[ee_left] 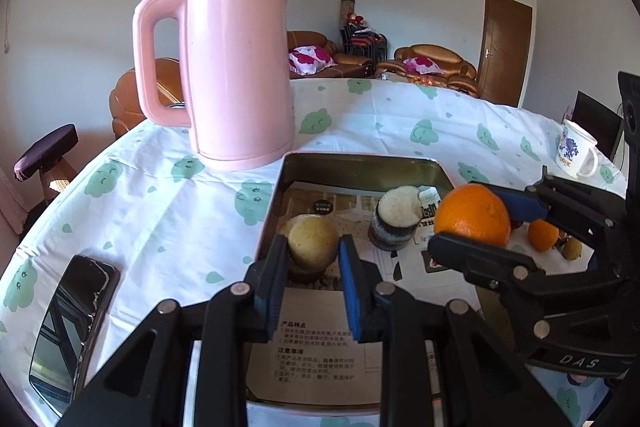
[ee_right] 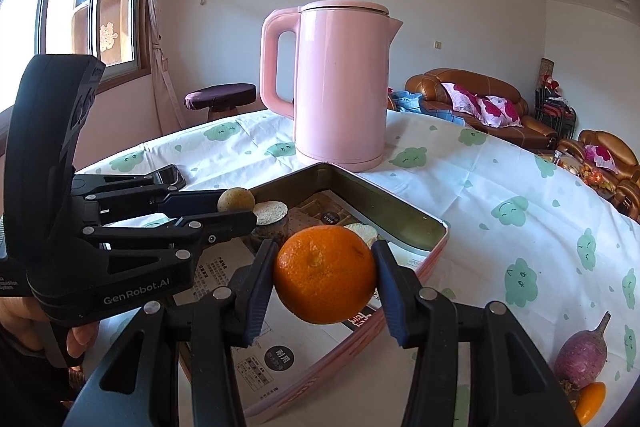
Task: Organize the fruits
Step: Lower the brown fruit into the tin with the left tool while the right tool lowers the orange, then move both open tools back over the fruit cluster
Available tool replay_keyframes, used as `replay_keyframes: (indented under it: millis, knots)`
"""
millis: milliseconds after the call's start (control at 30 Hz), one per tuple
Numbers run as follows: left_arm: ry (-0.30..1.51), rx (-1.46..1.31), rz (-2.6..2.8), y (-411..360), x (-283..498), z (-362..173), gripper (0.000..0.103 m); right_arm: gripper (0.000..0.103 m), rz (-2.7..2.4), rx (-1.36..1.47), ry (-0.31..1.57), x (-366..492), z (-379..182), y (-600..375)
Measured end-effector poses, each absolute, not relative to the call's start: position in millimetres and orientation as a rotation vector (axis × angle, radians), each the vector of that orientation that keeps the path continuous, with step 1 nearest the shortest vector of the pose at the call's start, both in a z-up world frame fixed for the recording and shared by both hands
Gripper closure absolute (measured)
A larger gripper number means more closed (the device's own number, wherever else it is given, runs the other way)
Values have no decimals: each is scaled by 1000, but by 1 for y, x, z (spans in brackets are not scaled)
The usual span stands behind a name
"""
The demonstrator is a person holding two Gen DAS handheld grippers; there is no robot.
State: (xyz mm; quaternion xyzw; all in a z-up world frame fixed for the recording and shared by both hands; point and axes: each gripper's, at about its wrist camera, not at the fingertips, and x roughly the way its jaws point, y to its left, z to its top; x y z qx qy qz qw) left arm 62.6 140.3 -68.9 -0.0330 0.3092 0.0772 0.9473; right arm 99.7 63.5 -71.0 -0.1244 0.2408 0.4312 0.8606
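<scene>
- Your left hand-held gripper [ee_left: 313,259] is pinching a small yellowish-brown round fruit [ee_left: 313,241] between its blue pads, held above the open metal tin [ee_left: 360,167]
- Your right hand-held gripper [ee_right: 325,277] is clamped on an orange [ee_right: 325,274], also over the tin (its near rim shows pink from the right wrist view)
- The left tool's black body reads "GenRobot.AI" in white [ee_right: 136,294]; the right tool's body shows the letters "DAS" [ee_left: 579,361]
- The tin is lined with printed paper [ee_left: 316,351] carrying Chinese text, too small to read surely
- Two dark jars with pale round tops [ee_left: 398,217] stand inside the tin
- A pink kettle [ee_left: 236,67] stands on the bench [ee_left: 160,211] just behind the tin, and a phone [ee_left: 72,323] lies at the left
- A white mug [ee_left: 576,151] with a cartoon print and blurred lettering sits at the far right
- A second orange [ee_left: 543,235] and a purple root vegetable [ee_right: 582,355] lie on the bench right of the tin
</scene>
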Motion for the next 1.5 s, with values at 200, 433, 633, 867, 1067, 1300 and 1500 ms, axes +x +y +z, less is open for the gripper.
replay_keyframes:
  millis: [200,433,633,867,1067,1300,1500]
  knots:
    - [657,-53,155,140,66,-72,76,53,906,-286,543,104,-75,70]
    - [675,-48,143,139,68,-74,76,53,911,-311,576,106,-80,76]
    - [683,-47,154,139,69,-75,76,52,908,-332,594,106,-82,81]
    - [669,-48,174,141,66,-73,62,37,893,-327,577,104,-81,78]
    - [581,-87,163,142,51,-56,43,37,803,-341,525,96,-75,60]
    - [529,-78,93,112,45,-41,37,37,632,-235,522,93,-63,-29]
    - [547,-2,-5,59,54,-42,35,37,470,-132,593,106,-68,-106]
